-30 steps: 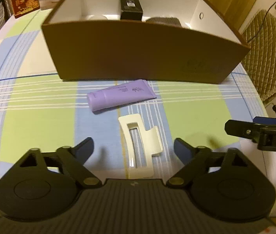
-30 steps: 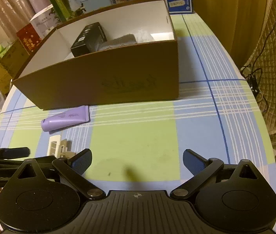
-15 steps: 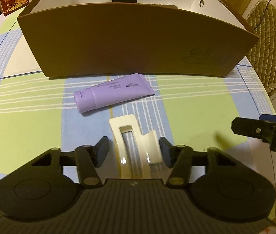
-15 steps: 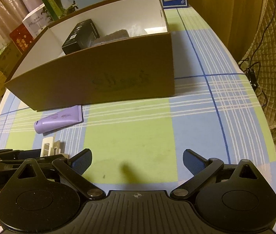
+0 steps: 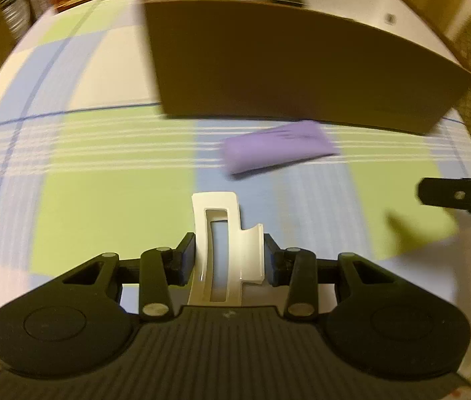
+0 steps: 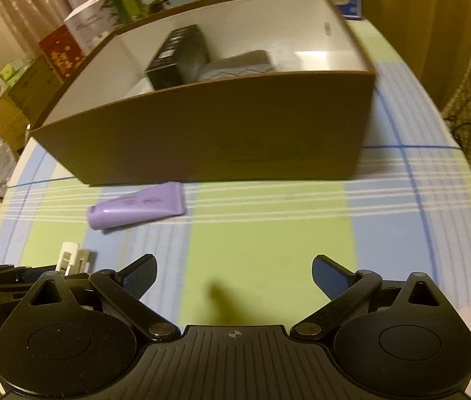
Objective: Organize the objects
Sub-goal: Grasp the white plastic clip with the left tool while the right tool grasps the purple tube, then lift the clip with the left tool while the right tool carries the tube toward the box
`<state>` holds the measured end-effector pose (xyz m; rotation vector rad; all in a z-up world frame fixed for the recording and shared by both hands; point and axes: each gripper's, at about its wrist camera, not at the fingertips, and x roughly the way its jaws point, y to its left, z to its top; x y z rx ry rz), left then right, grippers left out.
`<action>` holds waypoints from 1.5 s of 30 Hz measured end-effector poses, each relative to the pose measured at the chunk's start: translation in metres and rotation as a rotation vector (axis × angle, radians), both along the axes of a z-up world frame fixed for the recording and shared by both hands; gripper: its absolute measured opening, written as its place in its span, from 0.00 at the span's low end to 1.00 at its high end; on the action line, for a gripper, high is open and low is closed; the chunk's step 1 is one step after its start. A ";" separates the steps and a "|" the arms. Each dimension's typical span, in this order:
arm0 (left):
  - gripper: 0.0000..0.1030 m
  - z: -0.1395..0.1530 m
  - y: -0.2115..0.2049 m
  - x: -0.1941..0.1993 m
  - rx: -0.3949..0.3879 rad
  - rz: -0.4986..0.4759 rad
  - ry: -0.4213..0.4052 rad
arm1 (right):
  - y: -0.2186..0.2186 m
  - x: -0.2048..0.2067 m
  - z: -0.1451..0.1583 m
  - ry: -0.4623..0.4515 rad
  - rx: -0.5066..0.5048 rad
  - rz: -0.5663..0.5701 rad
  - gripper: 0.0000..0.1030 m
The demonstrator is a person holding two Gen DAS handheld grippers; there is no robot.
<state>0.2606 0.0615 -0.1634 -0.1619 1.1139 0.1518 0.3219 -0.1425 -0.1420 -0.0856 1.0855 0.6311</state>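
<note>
Stowed in brown box (image 6: 202, 133): black carton (image 6: 178, 56), grey item. White hair claw (image 5: 227, 250) clamped in left tongs (image 5: 227, 260). Purple tube (image 6: 135, 205) left on bench (image 6: 268, 250). Right tongs (image 6: 235, 278) held apart, empty.

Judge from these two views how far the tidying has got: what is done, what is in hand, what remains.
Done: a black carton and a grey item already lie inside the box. In hand: the left gripper is shut on the white clip, not yet boxed. Left: the purple tube lies on the table in front of the box; the right gripper is open and empty.
</note>
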 end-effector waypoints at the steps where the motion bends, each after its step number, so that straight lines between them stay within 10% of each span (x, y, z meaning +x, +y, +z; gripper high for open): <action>1: 0.35 -0.001 0.007 -0.002 0.003 0.017 0.000 | 0.006 -0.001 0.000 0.001 0.004 0.009 0.94; 29: 0.35 0.000 0.102 0.008 0.018 0.081 -0.011 | 0.148 0.002 -0.052 -0.065 -0.121 -0.240 0.94; 41: 0.34 -0.001 0.090 0.010 0.009 0.038 -0.016 | 0.114 -0.010 -0.047 -0.163 -0.173 -0.026 0.32; 45: 0.34 -0.001 0.080 0.009 0.006 0.029 -0.017 | 0.098 -0.015 -0.043 -0.156 -0.168 0.013 0.30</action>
